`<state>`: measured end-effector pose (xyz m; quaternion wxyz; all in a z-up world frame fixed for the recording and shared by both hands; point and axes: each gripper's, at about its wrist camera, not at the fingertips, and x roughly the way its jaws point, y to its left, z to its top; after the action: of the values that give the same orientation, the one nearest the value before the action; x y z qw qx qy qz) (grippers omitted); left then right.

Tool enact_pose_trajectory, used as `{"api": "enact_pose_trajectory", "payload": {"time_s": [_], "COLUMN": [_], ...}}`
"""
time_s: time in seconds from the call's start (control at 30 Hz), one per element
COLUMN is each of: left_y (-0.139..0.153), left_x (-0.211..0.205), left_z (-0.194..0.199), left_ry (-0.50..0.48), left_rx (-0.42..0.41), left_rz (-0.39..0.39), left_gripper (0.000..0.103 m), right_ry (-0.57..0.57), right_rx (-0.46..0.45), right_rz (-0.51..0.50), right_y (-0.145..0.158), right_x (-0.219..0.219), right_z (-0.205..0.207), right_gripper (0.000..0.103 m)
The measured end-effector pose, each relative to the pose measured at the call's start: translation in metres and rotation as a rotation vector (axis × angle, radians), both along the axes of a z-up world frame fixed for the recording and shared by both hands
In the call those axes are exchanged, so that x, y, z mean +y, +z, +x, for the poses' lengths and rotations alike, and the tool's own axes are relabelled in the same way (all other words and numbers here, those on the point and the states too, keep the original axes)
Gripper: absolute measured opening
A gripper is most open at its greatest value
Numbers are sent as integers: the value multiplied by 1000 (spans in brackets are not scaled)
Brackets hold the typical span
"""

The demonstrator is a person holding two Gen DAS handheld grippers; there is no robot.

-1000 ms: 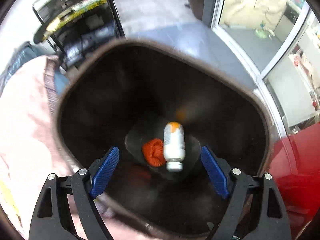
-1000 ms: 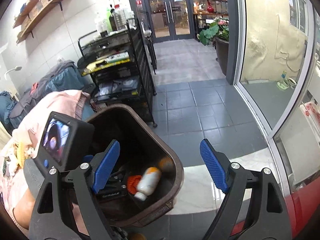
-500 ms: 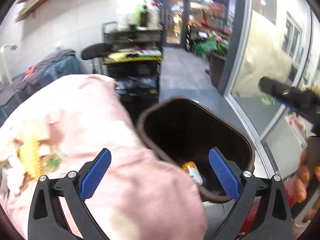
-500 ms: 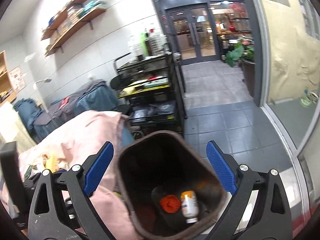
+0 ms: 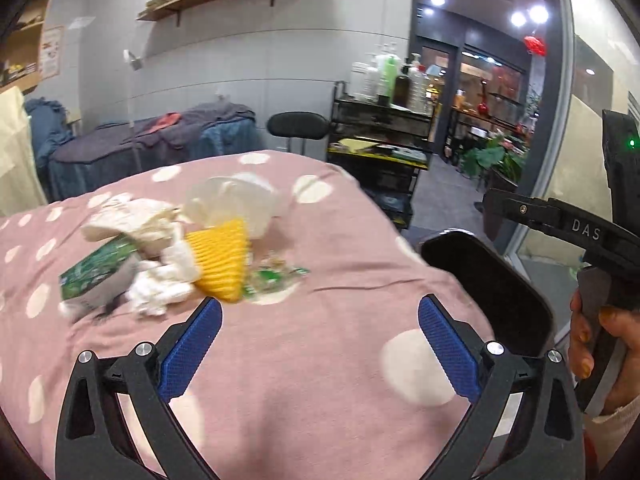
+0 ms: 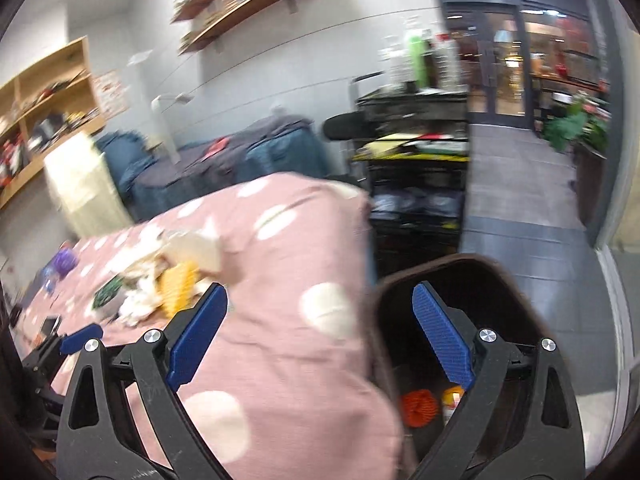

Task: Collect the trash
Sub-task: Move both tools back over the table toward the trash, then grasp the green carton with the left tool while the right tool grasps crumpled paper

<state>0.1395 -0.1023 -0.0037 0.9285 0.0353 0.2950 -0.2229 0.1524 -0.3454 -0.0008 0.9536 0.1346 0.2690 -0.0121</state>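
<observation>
matt pink cloth [image 5: 328, 360], seemingly glossy bin [image 5: 496, 280]

Left wrist view: looks low across the pink spotted cover [image 5: 320, 380] toward the shelved wall. Right wrist view: faces likewise, nearer the brown bin [image 6: 460, 272]; both share these.

right gripper [image 5: 576, 228] arm: "DAS" in pale letters
wall poster [image 5: 51, 53]: print too small to read

**Trash heaped on bed, more in bin**

Heaped on the pink dotted bed [image 5: 320, 360], well back from its near edge: yellow ridged piece [image 5: 219, 266], crumpled white tissues [image 5: 160, 286], green printed packet [image 5: 98, 268], clear plastic wrapper [image 5: 236, 200]. Inside the dark bin [image 6: 520, 280] beside the bed's right edge: orange wad [image 6: 418, 408], bottle [image 6: 452, 400], partly hidden.
</observation>
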Motion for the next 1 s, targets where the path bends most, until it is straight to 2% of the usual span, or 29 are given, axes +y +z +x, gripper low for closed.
{"api": "enact_pose_trajectory", "payload": {"time_s": [0.3, 0.53, 0.67, 0.87, 0.97, 1.0], "left_y": [-17, -27, -26, -26, -29, -30], "left_x": [91, 161, 180, 192, 193, 192], "left_z": [23, 44, 53, 79, 97, 104], "left_ry": [168, 238, 229, 153, 104, 88], "left_rx": [15, 71, 60, 60, 74, 80], "left_rz": [54, 42, 74, 104, 144, 153], "left_gripper": [97, 97, 97, 97, 97, 97], "right_ry": [336, 549, 630, 634, 625, 625], "right_rx": [65, 123, 163, 180, 211, 223], "right_rz": [1, -28, -112, -301, -351, -364], "right_y": [-2, 1, -3, -10, -16, -18], "right_x": [107, 200, 260, 319, 334, 336], "right_z": [59, 111, 152, 203, 227, 232], "right_gripper": [93, 93, 93, 93, 83, 73]}}
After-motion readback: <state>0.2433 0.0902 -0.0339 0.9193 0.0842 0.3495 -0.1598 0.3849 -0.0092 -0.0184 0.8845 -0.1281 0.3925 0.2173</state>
